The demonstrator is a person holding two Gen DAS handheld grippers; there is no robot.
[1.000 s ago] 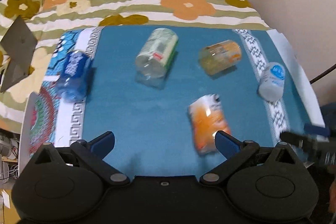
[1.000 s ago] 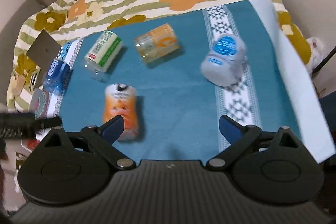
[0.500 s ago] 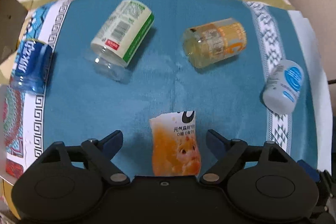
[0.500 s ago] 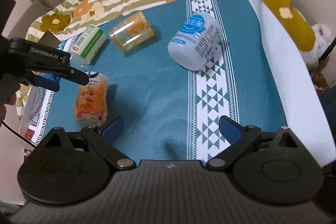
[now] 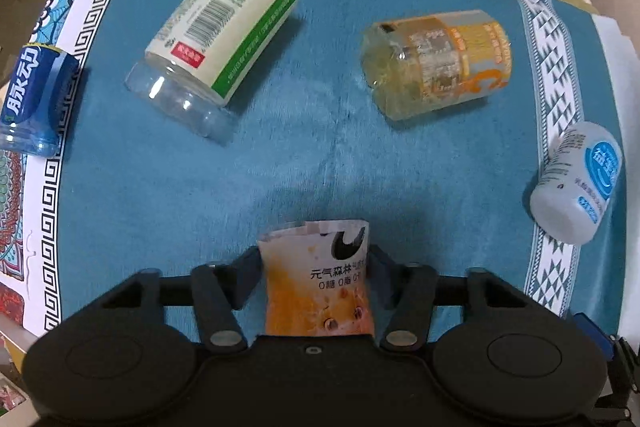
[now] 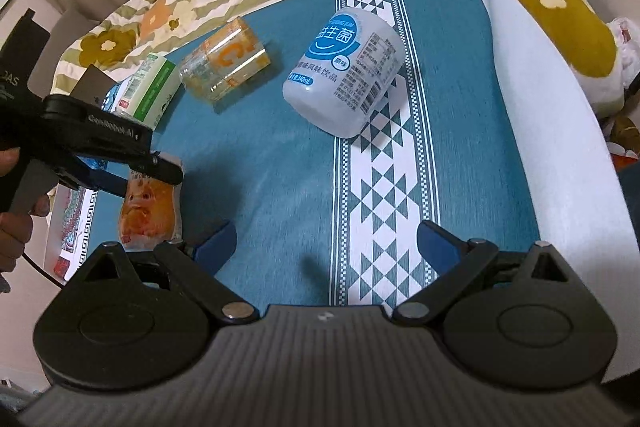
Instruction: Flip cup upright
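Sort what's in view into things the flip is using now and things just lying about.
In use: orange cup, on its side between the fingers of the left gripper.
Lying about: green-label cup, yellow cup, white cup, blue cup, all on their sides; right gripper, open over the cloth.

The right gripper (image 6: pixel 326 241) spreads wide over the teal patterned cloth (image 6: pixel 280 163). At frame centre lies a white plastic cup with blue label (image 6: pixel 344 73). At left, the left gripper (image 6: pixel 160 173) clasps an orange-labelled cup (image 6: pixel 150 211).
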